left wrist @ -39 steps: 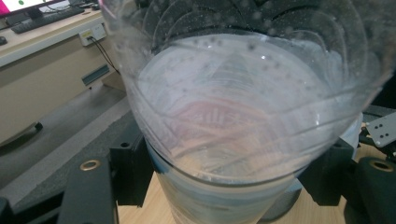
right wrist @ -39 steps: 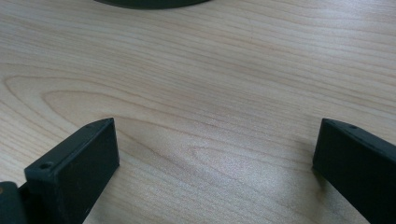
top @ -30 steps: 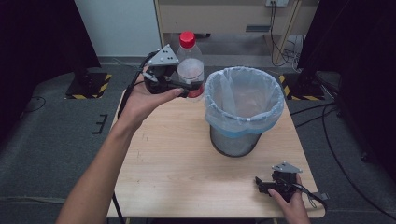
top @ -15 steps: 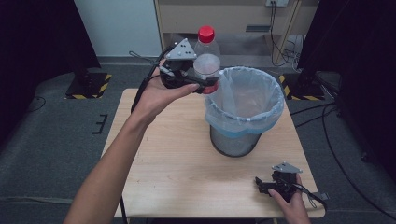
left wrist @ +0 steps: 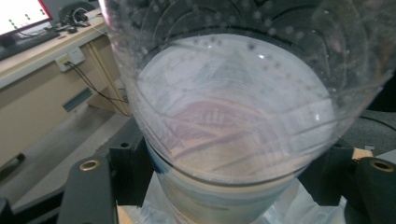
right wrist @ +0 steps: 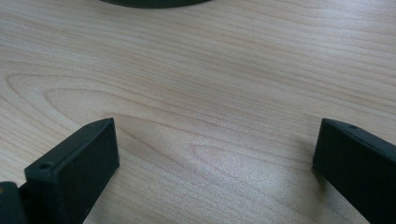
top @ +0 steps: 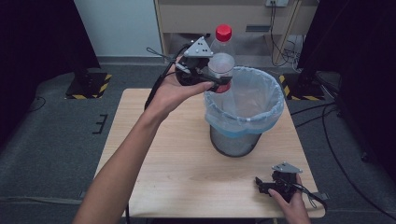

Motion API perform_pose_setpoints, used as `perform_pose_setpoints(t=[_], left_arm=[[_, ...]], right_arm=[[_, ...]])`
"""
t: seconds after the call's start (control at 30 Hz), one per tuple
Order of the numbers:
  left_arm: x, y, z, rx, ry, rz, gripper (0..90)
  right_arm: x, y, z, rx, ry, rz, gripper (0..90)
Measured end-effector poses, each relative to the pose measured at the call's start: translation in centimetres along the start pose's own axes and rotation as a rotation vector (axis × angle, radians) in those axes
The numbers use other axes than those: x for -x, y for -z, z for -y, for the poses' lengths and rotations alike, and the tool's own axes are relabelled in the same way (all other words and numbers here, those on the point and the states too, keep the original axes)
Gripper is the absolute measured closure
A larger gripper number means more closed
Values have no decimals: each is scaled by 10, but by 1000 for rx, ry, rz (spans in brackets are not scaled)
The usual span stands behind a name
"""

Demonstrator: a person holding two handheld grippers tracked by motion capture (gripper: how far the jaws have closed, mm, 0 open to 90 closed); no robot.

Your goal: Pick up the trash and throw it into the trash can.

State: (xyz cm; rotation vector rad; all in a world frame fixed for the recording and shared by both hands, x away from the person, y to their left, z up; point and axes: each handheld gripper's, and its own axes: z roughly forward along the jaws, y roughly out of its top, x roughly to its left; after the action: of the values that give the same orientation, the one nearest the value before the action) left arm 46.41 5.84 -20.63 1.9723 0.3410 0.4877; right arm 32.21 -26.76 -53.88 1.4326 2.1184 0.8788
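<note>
A clear plastic bottle (top: 221,60) with a red cap stands upright in the air, over the left rim of a bin (top: 243,112) lined with a pale blue bag. My left gripper (top: 215,78) is shut on the bottle's body, and the person's left hand holds it above the table's far side. In the left gripper view the bottle (left wrist: 233,121) sits between the two black jaws, its base towards the camera. My right gripper (top: 264,185) rests low at the table's near right corner, open, with bare wood (right wrist: 210,116) between its jaws.
The wooden table (top: 177,158) stands on grey carpet. The bin's dark mesh base (top: 233,144) sits right of the table's middle. Behind the table are a wooden cabinet (top: 224,18) with trailing cables and dark curtains on both sides.
My left gripper carried the bottle to the right and slightly up, from left of the bin to over its left rim. The right gripper stayed where it was.
</note>
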Motion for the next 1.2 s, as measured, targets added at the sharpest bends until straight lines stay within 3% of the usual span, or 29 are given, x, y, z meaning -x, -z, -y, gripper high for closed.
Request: perform_pose_setpoints(t=[0.53, 0.7, 1.2], left_arm=[[2, -37, 6, -20, 31, 51, 295], [3, -46, 8, -19, 32, 52, 294], [2, -73, 20, -76, 43, 49, 293]], right_arm=[[0, 0, 0, 1, 1, -4, 3], [0, 0, 0, 1, 2, -5, 3], [0, 1, 1, 0, -1, -10, 3]])
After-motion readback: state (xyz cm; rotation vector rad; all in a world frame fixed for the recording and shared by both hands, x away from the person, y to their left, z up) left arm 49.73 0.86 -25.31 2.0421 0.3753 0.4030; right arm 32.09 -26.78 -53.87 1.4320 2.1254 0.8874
